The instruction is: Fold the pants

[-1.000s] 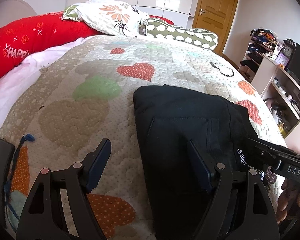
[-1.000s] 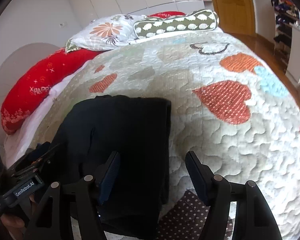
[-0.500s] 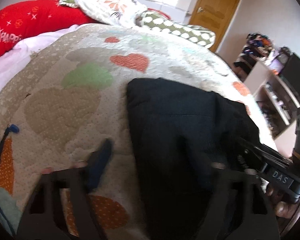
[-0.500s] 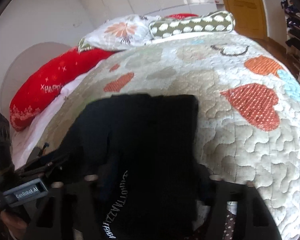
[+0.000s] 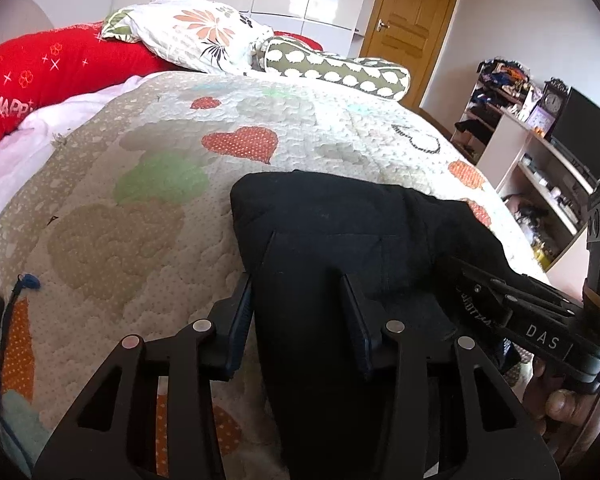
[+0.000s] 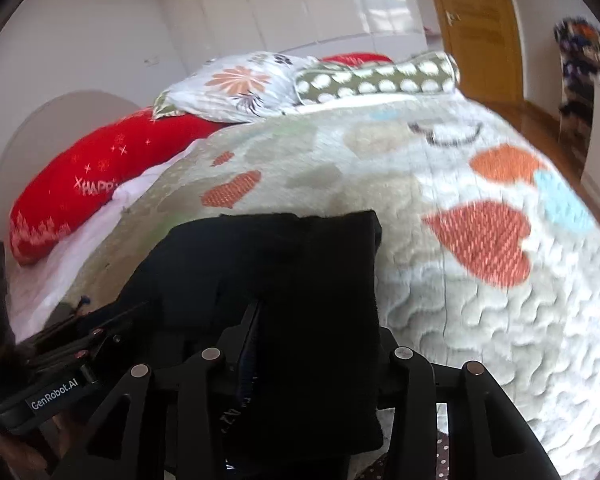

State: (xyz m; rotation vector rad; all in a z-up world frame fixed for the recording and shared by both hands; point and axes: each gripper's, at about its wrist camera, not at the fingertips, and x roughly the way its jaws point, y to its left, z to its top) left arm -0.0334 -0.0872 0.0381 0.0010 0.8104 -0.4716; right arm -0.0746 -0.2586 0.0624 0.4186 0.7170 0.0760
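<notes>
"HAPPY", only partly legible in white stitching, is read on the red pillow (image 5: 40, 76) at the left, and the same word, cut short to "HAPP", is seen again on it in the right wrist view. "DAS" is printed in white on the body of the right gripper (image 5: 542, 334). "GenRobot.AI" is carried on a label on the left gripper (image 6: 54, 394). White lettering is glimpsed on the black pants (image 5: 340, 240), but it is too blurred and folded to be made out.
</notes>
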